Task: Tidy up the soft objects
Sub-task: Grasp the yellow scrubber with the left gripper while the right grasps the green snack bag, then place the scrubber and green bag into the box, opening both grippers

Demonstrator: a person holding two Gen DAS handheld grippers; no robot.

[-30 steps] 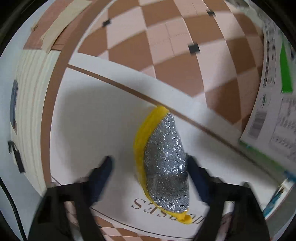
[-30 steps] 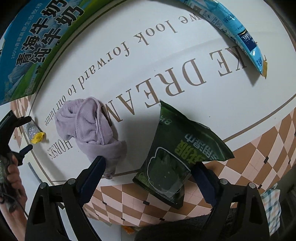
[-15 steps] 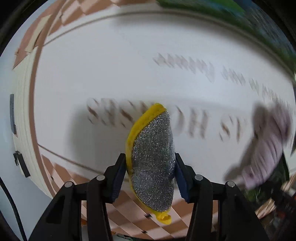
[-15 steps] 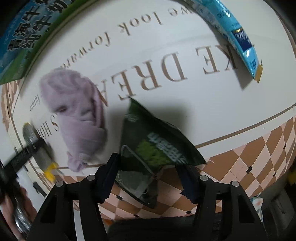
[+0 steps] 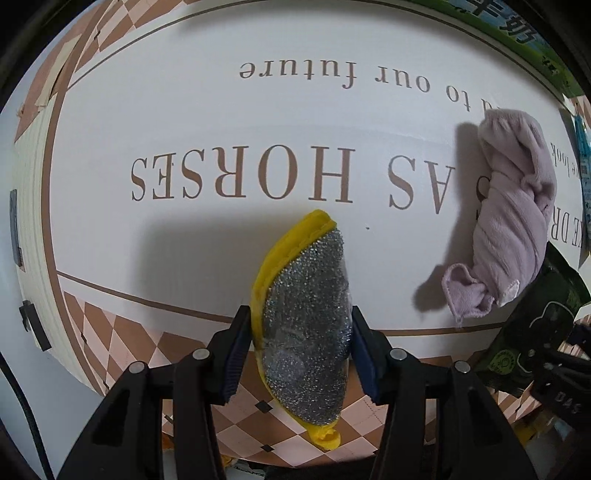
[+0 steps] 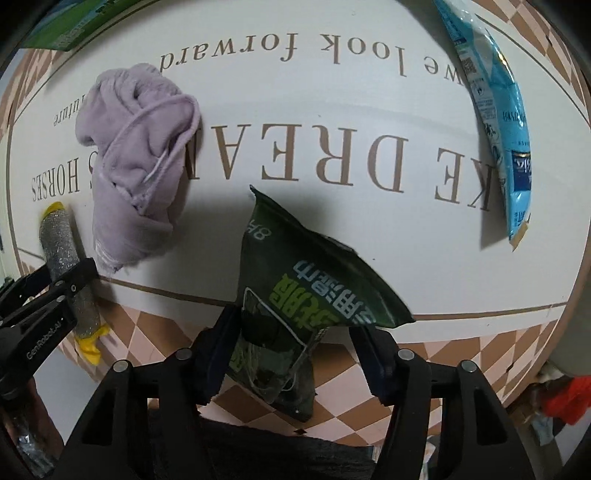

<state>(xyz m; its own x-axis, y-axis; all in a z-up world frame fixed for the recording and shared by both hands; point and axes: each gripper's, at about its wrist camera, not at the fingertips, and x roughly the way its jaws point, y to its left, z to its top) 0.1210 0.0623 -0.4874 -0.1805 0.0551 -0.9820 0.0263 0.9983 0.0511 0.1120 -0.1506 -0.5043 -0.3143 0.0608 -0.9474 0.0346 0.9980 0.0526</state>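
A yellow-edged silver scouring sponge [image 5: 306, 325] is clamped in the left gripper [image 5: 299, 354], jaws easing apart, above the lettered white tablecloth [image 5: 221, 122]; the right gripper [image 6: 291, 354] pinches a dark green packet [image 6: 295, 295] beside a crumpled lilac cloth [image 6: 136, 158].

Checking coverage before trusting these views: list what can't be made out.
- Dark green pouch: lower end behind right gripper; right pad contact unclear.
- Green carton: cut by right-wrist frame edge.
- Purple cloth: covers table lettering in left-wrist view.
- Scrubber: far face unseen.
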